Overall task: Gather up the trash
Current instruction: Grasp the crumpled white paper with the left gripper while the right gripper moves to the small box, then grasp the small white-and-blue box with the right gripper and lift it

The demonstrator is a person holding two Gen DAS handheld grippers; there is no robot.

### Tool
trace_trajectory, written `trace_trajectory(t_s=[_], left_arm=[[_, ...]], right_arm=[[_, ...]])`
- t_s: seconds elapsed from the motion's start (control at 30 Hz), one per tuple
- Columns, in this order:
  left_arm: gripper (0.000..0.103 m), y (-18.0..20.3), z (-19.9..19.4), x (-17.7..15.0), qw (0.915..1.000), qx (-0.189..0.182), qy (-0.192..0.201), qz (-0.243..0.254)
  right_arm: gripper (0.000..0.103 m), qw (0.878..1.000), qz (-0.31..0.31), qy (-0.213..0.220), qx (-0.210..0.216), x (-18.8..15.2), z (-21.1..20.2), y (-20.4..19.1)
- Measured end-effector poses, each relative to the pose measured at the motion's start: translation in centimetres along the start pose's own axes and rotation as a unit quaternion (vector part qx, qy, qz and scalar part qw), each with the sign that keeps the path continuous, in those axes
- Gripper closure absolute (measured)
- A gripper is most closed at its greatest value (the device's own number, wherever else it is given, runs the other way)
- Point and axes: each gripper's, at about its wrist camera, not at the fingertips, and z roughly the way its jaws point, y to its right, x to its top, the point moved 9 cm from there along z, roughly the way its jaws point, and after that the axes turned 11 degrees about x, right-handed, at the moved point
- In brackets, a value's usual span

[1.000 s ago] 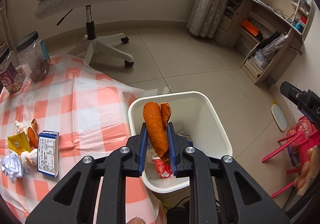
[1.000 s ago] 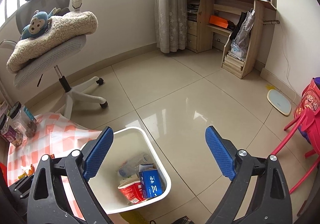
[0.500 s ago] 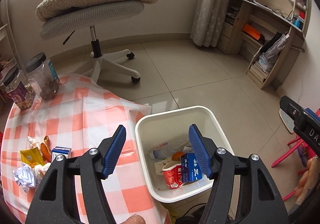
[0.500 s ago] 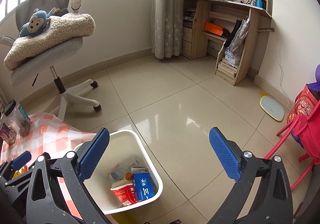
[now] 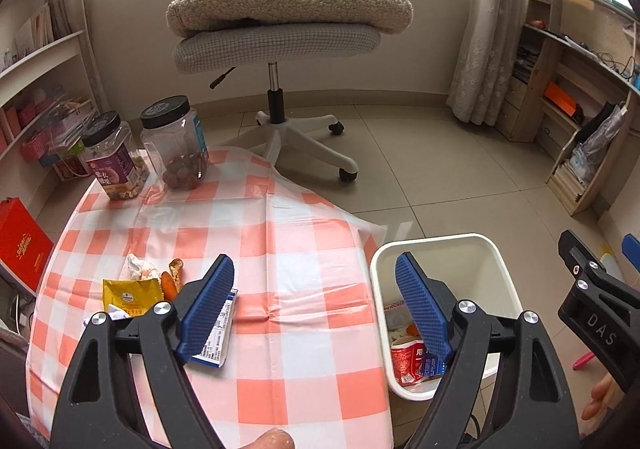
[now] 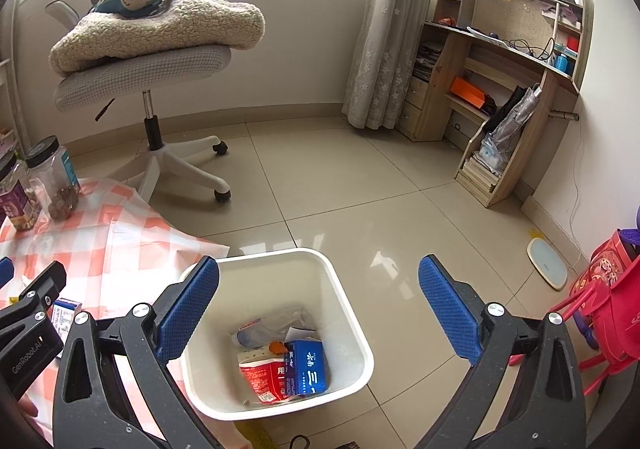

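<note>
- Left gripper (image 5: pixel 314 307): jaws have just been opening and now stand wide with nothing between them; a second ago they were clamped on an orange snack wrapper above the bin.
- White bin (image 6: pixel 348 303): on the floor just beside the bench edge; holds a red cup (image 6: pixel 262 375), a blue carton (image 6: pixel 306 367) and an orange scrap. Judged: one drop-off finished.
- Left view has swung from the bin to the bench (image 5: pixel 280 249).
- Trash left on the bench: yellow packet (image 5: pixel 130 295), blue-and-white box (image 5: pixel 216 337), crumpled wrappers (image 5: pixel 138 269), grouped near the bench's left side.
- Right gripper (image 6: pixel 318 313): fully open, empty, above the bin.
- Room: middle of the cloth bare; two jars (image 5: pixel 176 143) stand at the far edge, well apart from the trash.
</note>
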Motion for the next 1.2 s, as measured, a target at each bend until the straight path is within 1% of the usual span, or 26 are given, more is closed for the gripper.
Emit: trace_trajectory(t_s=[0.3, 0.37, 0.5, 0.6, 0.67, 0.73, 0.83, 0.9, 0.93, 0.97, 1.0, 1.03, 1.07, 1.1, 1.13, 1.2], left_arm=[[0.017, -6.3, 2.4, -1.5, 0.9975, 0.051, -0.043, -0.024], [0.016, -7.9, 3.0, -1.9, 0.9959, 0.069, -0.052, -0.026], [0.016, -12.0, 4.5, -3.0, 0.99, 0.112, -0.077, -0.036], [0.016, -15.8, 6.0, -4.2, 0.9816, 0.154, -0.104, -0.046], [0.016, -18.0, 7.2, -5.5, 0.9752, 0.17, -0.134, -0.047], [0.016, -20.0, 8.7, -7.1, 0.9675, 0.178, -0.171, -0.053], [0.016, -22.9, 10.6, -10.1, 0.953, 0.168, -0.231, -0.1], [0.021, -24.2, 11.4, -11.6, 0.9422, 0.148, -0.265, -0.141], [0.032, -24.7, 11.7, -12.1, 0.938, 0.139, -0.28, -0.15], [0.04, -24.9, 12.0, -12.5, 0.9355, 0.13, -0.291, -0.153], [0.045, -25.0, 12.1, -12.9, 0.9344, 0.119, -0.299, -0.153], [0.058, -24.8, 12.2, -13.2, 0.9331, 0.107, -0.307, -0.155], [0.068, -24.6, 12.2, -13.5, 0.931, 0.094, -0.315, -0.158], [0.074, -24.6, 12.1, -13.7, 0.9298, 0.084, -0.319, -0.163], [0.082, -24.7, 11.9, -13.8, 0.9302, 0.076, -0.32, -0.164], [0.083, -25.0, 11.3, -13.5, 0.9345, 0.071, -0.308, -0.163]], right_arm=[[0.007, 0.998, -0.046, -0.02, 0.042, -0.5, 0.5, -6.8], [0.007, 0.997, -0.054, -0.024, 0.053, -0.5, 0.6, -8.4], [0.007, 0.994, -0.066, -0.034, 0.077, -0.8, 0.8, -11.4], [0.007, 0.992, -0.071, -0.044, 0.097, -1.0, 1.0, -13.5], [0.007, 0.99, -0.073, -0.055, 0.11, -1.4, 1.4, -14.9], [0.007, 0.988, -0.075, -0.066, 0.121, -1.8, 1.8, -16.4], [0.007, 0.984, -0.073, -0.086, 0.136, -2.7, 2.6, -18.4], [0.007, 0.981, -0.068, -0.105, 0.147, -3.5, 3.3, -19.9], [0.007, 0.979, -0.065, -0.115, 0.153, -3.9, 3.7, -20.5], [0.007, 0.978, -0.06, -0.124, 0.159, -4.3, 4.1, -21.1], [0.007, 0.976, -0.056, -0.134, 0.163, -4.7, 4.5, -21.7], [0.007, 0.974, -0.051, -0.144, 0.168, -5.1, 5.0, -22.4], [0.007, 0.972, -0.047, -0.155, 0.173, -5.7, 5.4, -23.0], [0.007, 0.969, -0.042, -0.165, 0.177, -6.2, 5.8, -23.6], [0.007, 0.967, -0.036, -0.175, 0.181, -6.7, 6.2, -24.1], [0.007, 0.962, -0.022, -0.194, 0.189, -7.6, 7.0, -25.1]])
